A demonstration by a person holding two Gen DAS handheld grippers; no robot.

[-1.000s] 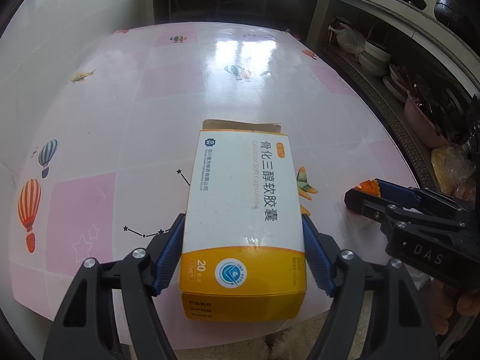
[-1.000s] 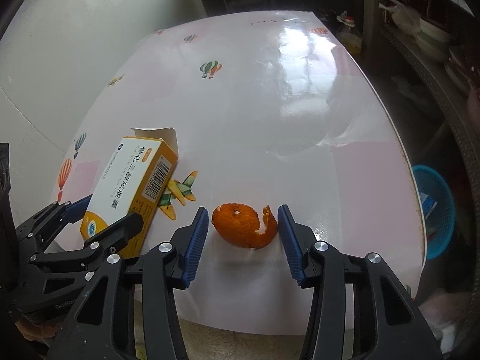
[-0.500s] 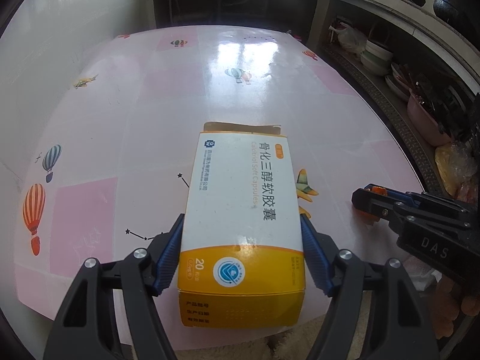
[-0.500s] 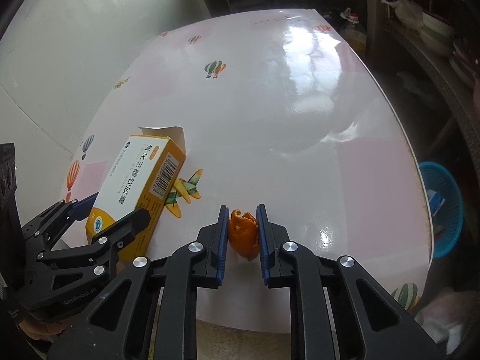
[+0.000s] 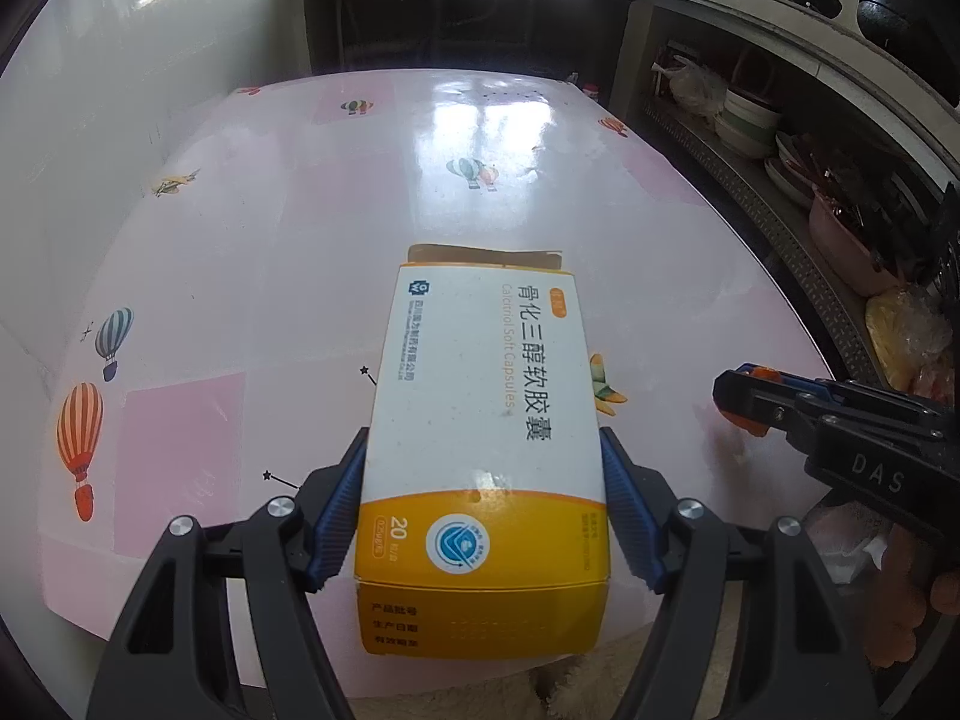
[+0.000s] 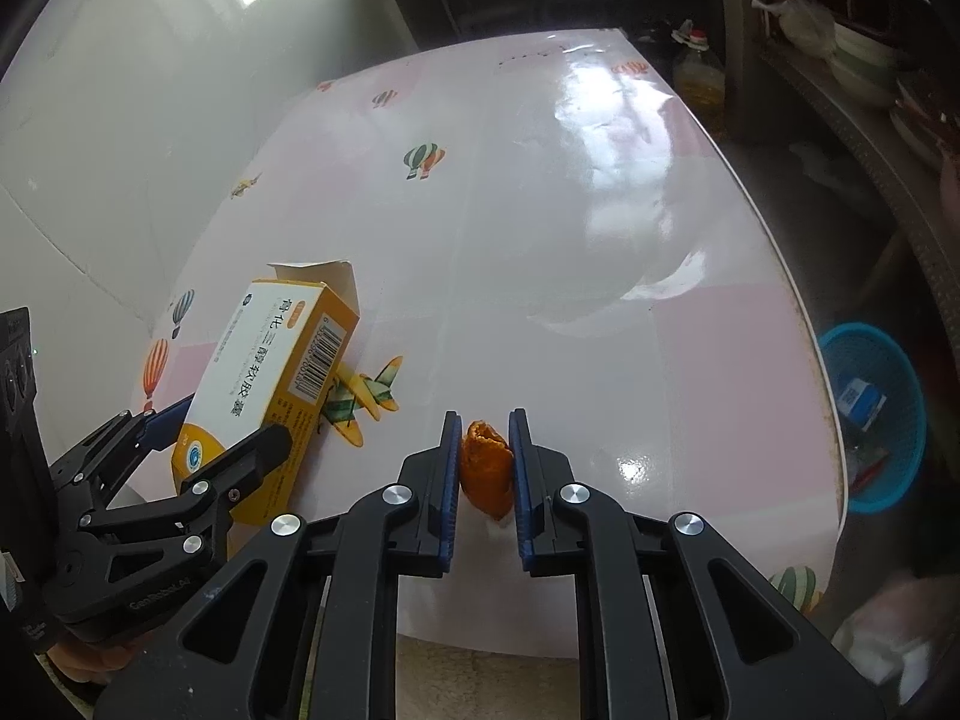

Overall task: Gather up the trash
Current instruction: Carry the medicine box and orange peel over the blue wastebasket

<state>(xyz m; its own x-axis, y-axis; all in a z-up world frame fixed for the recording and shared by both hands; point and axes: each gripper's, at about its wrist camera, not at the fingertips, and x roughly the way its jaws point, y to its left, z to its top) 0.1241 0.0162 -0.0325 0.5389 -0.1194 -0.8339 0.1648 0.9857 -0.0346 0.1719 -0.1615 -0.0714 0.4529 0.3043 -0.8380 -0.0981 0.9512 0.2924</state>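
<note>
- While pinched on orange peel (image 6: pixel 487 468) near table (image 6: pixel 540 210) front edge: right gripper (image 6: pixel 485 468), jaws just closing.
- Clamped across medicine box (image 5: pixel 480 438) overhanging that edge: left gripper (image 5: pixel 483 504).

White and yellow-orange medicine box (image 5: pixel 480 444), black lettering. Orange peel (image 6: pixel 486 468). Pink-and-white tablecloth (image 5: pixel 300 228) printed with striped balloons; blue basket (image 6: pixel 876 420)

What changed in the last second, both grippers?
The right gripper has just been closing: a second ago its jaws stood apart either side of the orange peel; now they pinch it, folded upright between the pads. The left gripper stayed clamped on the medicine box, which hardly moved. The blue basket beside the table is unchanged.
</note>
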